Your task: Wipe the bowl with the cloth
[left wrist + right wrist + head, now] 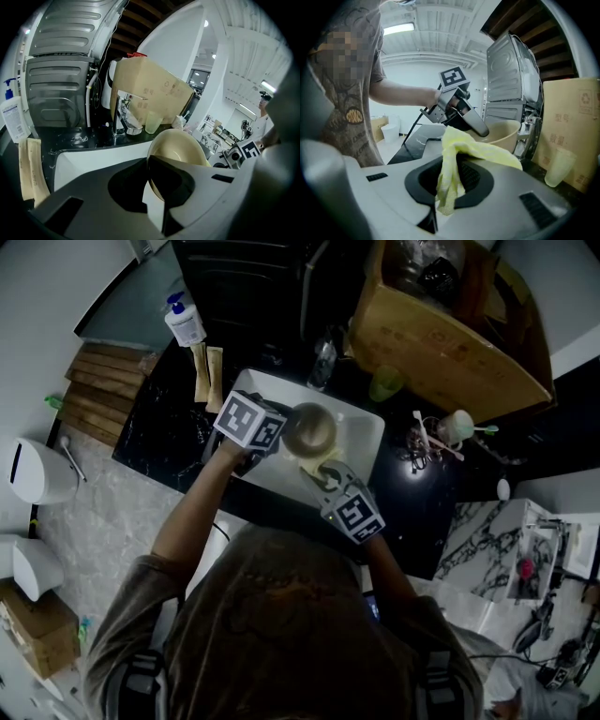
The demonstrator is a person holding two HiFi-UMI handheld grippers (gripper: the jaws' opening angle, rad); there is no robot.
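dim head view; gripper views fisheye-warped, dark-cornered, lit by ceiling lights.

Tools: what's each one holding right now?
Left tool: closed on the rim of the beige bowl.
Right tool: closed on the yellow cloth.

A black, white-veined counter (169,442) runs across the scene. A white sink (366,437) is set into it, with a chrome tap (116,119) at its far edge. Behind the tap rises a grey ribbed metal panel (56,84). A large cardboard box (441,338) stands at the far right, with a pale green cup (384,384) just beside it. At the far left are a pump bottle (185,322) and a slatted wooden board (101,390). The floor (112,512) is pale marble. A strip light (398,29) glows on the white ceiling (440,18).
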